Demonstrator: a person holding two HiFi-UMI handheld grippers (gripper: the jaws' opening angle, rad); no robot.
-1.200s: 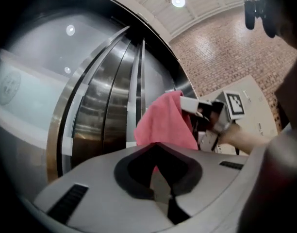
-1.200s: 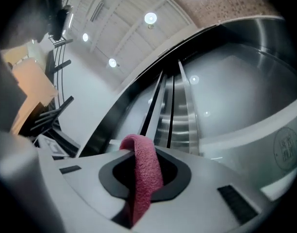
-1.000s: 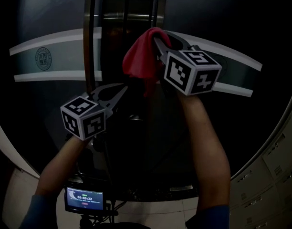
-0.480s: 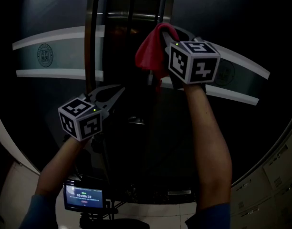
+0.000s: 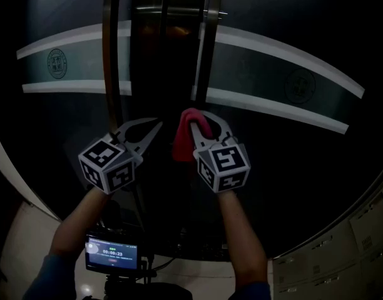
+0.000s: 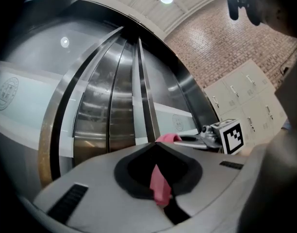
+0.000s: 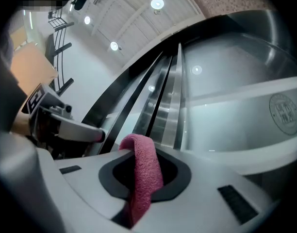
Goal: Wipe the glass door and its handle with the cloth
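Note:
The dark curved glass door carries white frosted bands and a round emblem. Two vertical metal handle bars flank its middle seam. My right gripper is shut on the red cloth, which is folded over the jaw tips and hangs down at the seam, below the bands. In the right gripper view the cloth drapes between the closed jaws. My left gripper is shut with nothing in it, just left of the cloth. In the left gripper view the cloth shows past its closed tips.
A small device with a lit screen sits low at the bottom left, on a stand. Pale lockers line the wall at the lower right, also in the left gripper view. Light floor shows below the door.
My right gripper has dropped with the cloth from the upper band to below both bands and slightly left. The left gripper has hardly moved.

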